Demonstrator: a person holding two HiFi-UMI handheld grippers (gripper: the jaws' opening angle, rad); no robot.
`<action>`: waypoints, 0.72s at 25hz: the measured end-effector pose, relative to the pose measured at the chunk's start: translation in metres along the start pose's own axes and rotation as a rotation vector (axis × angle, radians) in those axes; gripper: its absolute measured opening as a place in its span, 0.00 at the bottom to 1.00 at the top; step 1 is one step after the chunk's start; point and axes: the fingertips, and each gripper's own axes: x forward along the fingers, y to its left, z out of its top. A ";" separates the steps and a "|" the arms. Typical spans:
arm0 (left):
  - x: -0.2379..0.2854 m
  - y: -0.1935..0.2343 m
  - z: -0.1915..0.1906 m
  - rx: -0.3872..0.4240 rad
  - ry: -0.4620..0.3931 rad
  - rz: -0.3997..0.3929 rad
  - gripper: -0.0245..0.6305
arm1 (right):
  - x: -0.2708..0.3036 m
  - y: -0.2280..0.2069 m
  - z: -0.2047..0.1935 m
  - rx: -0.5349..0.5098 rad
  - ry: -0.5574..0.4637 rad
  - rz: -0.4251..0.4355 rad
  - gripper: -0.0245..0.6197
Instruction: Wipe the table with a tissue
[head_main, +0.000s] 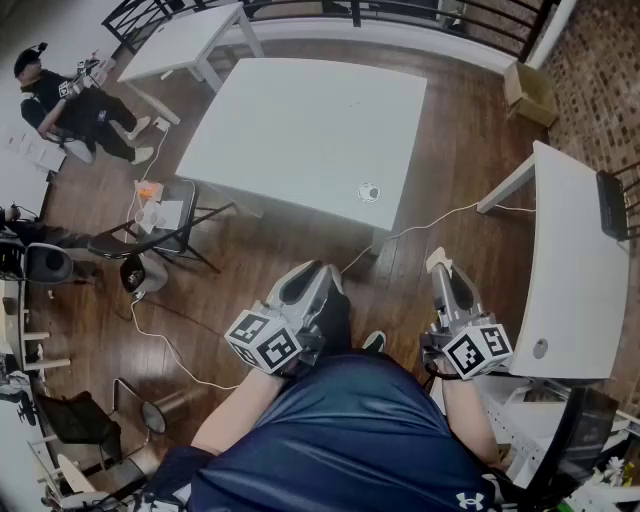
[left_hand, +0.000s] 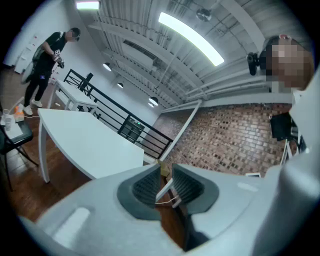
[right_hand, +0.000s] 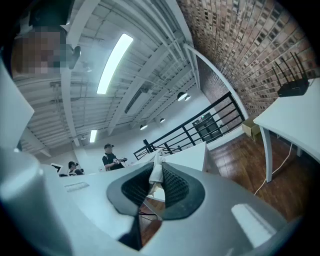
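Observation:
The big white table (head_main: 300, 130) stands ahead of me on the wooden floor, with a small round mark (head_main: 368, 192) near its front right corner. Both grippers hang close to my body, short of the table. My right gripper (head_main: 440, 272) is shut on a white tissue (head_main: 437, 260) that pokes out past its tip; in the right gripper view the tissue (right_hand: 156, 172) sits pinched in the gripper (right_hand: 157, 181). My left gripper (head_main: 305, 275) is shut and holds nothing; in the left gripper view (left_hand: 164, 182) the table (left_hand: 85, 140) lies off to its left.
A second white table (head_main: 565, 260) with a black router (head_main: 612, 205) stands at right. A cable (head_main: 430, 222) runs across the floor between the tables. A folding chair (head_main: 150, 235) stands at left, a cardboard box (head_main: 528, 92) far right, a seated person (head_main: 70, 100) far left.

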 end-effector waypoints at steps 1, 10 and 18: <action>0.007 0.010 0.005 0.000 -0.003 -0.003 0.15 | 0.010 -0.002 0.000 -0.005 -0.001 -0.006 0.11; 0.093 0.090 0.064 -0.001 -0.005 -0.088 0.15 | 0.113 -0.021 0.029 -0.095 0.003 -0.099 0.11; 0.141 0.148 0.091 -0.040 0.055 -0.083 0.15 | 0.201 -0.037 0.061 -0.196 0.077 -0.138 0.11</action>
